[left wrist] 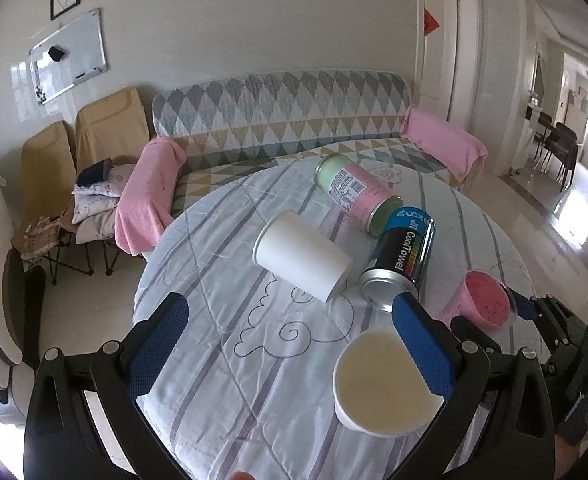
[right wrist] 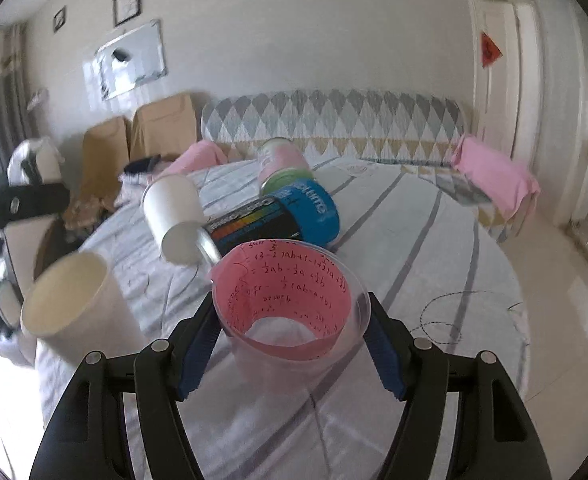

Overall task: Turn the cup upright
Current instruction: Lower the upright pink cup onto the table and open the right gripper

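My right gripper (right wrist: 291, 320) is shut on a clear plastic cup with a pink paper lining (right wrist: 289, 300), held near upright with its mouth toward the camera; it also shows in the left wrist view (left wrist: 484, 300). My left gripper (left wrist: 289, 344) is open and empty above the table. A white paper cup (left wrist: 302, 258) lies on its side ahead of it, also in the right wrist view (right wrist: 175, 216). Another white paper cup (left wrist: 386, 384) stands upright by my left gripper's right finger (left wrist: 422, 352), also in the right wrist view (right wrist: 73, 300).
A round table with a striped white cloth (left wrist: 233, 360) holds a black and blue CoolTowel can (left wrist: 404, 260) and a pink and green can (left wrist: 354, 192), both lying down. A patterned sofa (left wrist: 277, 120) stands behind, folding chairs (left wrist: 105, 132) to the left.
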`<state>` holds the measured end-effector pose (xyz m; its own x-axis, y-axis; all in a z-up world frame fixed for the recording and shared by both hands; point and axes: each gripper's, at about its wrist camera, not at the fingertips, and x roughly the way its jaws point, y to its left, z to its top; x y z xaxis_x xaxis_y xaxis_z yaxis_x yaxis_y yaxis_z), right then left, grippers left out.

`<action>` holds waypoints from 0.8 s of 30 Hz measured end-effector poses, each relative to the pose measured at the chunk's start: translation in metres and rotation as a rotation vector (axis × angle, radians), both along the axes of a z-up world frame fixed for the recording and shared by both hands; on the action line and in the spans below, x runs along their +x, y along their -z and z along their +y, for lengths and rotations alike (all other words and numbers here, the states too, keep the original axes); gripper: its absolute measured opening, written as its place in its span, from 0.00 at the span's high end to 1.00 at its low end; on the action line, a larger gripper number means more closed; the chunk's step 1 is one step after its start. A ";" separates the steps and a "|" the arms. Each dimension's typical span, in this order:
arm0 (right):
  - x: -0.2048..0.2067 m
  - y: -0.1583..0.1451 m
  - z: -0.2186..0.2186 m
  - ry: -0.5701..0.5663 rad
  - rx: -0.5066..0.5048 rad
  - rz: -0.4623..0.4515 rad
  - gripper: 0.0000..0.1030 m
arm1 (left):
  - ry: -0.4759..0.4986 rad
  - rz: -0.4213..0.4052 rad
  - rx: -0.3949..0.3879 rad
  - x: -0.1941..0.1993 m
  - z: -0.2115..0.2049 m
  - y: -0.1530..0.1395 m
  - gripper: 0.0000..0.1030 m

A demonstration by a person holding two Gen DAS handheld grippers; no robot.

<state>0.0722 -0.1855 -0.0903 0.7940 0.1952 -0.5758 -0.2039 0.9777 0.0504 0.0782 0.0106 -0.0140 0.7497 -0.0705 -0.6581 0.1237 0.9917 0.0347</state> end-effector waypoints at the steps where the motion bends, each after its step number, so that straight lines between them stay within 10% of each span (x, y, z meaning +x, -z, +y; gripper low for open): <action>1: -0.004 -0.002 0.004 -0.007 -0.022 -0.003 0.32 | -0.001 0.000 0.000 -0.002 0.001 -0.001 0.00; 24: -0.035 0.003 0.023 -0.036 -0.121 0.001 0.23 | -0.011 -0.002 0.018 -0.028 0.001 -0.004 0.00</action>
